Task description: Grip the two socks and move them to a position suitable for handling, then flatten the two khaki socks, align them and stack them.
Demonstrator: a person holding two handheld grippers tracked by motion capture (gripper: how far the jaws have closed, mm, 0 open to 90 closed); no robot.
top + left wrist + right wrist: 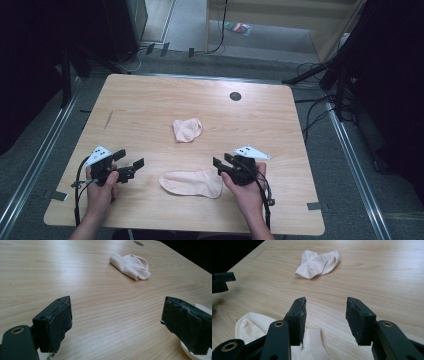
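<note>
Two pale pink socks lie on the wooden table (145,100). One sock is spread flat (191,183) near the front edge, the other is crumpled (187,129) at the middle. My left gripper (130,159) is left of the flat sock, jaws wide apart with nothing between them (117,307); the flat sock's edge (203,308) shows behind its right jaw. My right gripper (221,160) hovers over the flat sock's right end, open (325,307), with the sock (249,323) below and the crumpled sock (318,263) ahead.
A dark round grommet (235,96) sits in the tabletop near the far edge. Cables and stand legs (320,75) lie on the floor beyond the right corner. The left gripper's jaws (222,281) show at the left edge of the right gripper view.
</note>
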